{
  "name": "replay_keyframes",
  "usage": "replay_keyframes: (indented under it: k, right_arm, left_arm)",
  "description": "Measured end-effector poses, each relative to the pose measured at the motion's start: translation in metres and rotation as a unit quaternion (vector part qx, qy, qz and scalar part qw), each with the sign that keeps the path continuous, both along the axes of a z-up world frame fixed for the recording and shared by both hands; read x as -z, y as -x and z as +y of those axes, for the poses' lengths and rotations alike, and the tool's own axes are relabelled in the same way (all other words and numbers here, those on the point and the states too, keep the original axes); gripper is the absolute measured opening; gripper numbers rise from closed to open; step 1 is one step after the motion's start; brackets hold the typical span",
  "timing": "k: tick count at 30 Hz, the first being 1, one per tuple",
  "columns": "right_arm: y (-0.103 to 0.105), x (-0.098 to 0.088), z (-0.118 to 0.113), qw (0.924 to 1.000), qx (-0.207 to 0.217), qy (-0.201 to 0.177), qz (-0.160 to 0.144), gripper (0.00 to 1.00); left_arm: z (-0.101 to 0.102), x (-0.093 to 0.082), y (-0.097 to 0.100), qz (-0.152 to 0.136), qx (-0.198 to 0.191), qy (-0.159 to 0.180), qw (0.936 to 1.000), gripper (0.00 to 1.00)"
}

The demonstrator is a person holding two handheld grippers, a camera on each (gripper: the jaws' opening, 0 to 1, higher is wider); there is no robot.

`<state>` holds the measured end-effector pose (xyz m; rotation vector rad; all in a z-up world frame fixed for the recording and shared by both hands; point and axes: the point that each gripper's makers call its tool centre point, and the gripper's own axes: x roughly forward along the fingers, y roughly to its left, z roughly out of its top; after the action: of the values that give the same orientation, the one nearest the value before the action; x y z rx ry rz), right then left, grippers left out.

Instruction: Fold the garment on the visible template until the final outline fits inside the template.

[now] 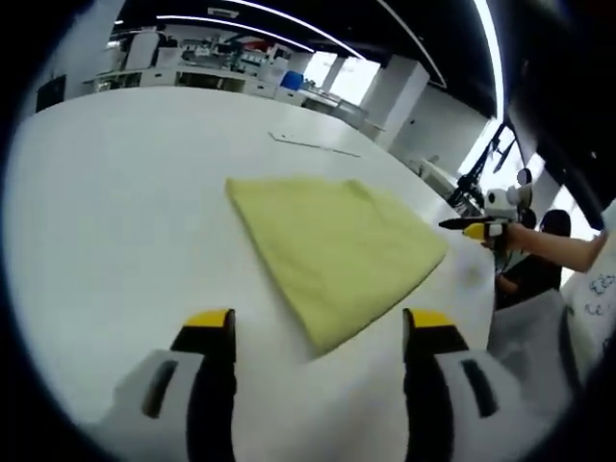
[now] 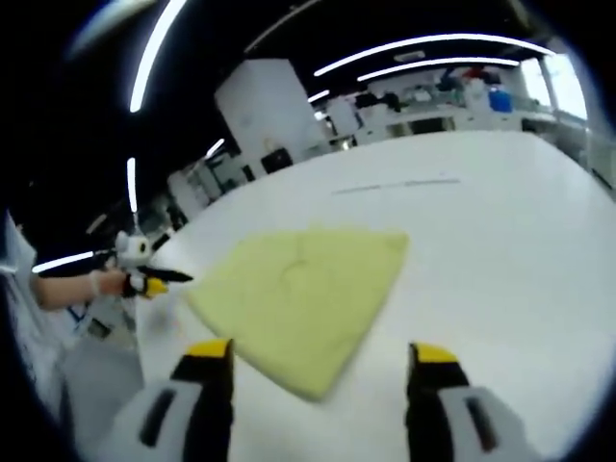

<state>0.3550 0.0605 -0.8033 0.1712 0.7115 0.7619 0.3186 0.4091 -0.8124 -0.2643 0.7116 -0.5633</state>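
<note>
Two handheld claws are seen from cameras mounted on them, above a large white table.

In the left gripper view, the left gripper [image 1: 320, 327] is released: its two yellow-tipped jaws stand wide apart at the bottom of the frame, holding nothing. Directly ahead of the gap between the jaws, and reaching down almost between the tips, lies the garment [image 1: 332, 252], a pale yellow-green cloth folded into a flat, roughly four-sided shape. Its nearest corner points toward the claw; its far edge runs across the table [image 1: 115, 212] further out. The cloth lies flat on the white surface, apart from both jaws. Beyond the cloth, a thin dark line [image 1: 313, 144] marks the tabletop. To the right of the claw, past the cloth's right corner, the right gripper [image 1: 462, 227] comes in, held by a person's hand [image 1: 512, 237].

In the right gripper view, the right gripper [image 2: 320, 354] is likewise released, jaws spread wide and empty. The garment [image 2: 303, 294] lies just ahead, its nearest corner pointing between the tips, not touching them. To the left, beyond the cloth's left corner, the left gripper [image 2: 171, 280] appears, gripped by a hand [image 2: 111, 283]. Far behind the table stand shelves and workbenches under long ceiling lights.
</note>
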Motion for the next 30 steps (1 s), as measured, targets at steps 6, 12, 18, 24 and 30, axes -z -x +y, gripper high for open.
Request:
replay_keyframes:
  k: [6, 12, 18, 24, 30]
  right_arm:
    - [0.012, 0.009, -0.003, 0.9999, -0.007, 0.005, 0.007, 0.63]
    - [0.021, 0.014, -0.002, 0.9998, -0.014, 0.006, 0.012, 0.54]
    - [0.026, 0.021, -0.003, 0.9997, -0.016, 0.008, 0.017, 0.43]
    - [0.028, 0.029, -0.005, 0.9991, -0.031, 0.027, 0.010, 0.30]
    - [0.021, 0.036, -0.007, 0.9992, -0.029, 0.025, 0.006, 0.11]
  left_arm:
    - [0.001, 0.003, 0.013, 0.006, -0.017, 0.010, 0.9998, 0.50]
    - [0.005, 0.008, 0.016, 0.013, -0.023, 0.019, 0.9995, 0.37]
    - [0.005, 0.009, 0.016, 0.012, -0.034, 0.022, 0.9991, 0.29]
    - [-0.003, 0.012, 0.018, 0.020, -0.042, 0.037, 0.9983, 0.21]
    - [-0.012, 0.015, 0.021, 0.031, -0.048, 0.049, 0.9972, 0.11]
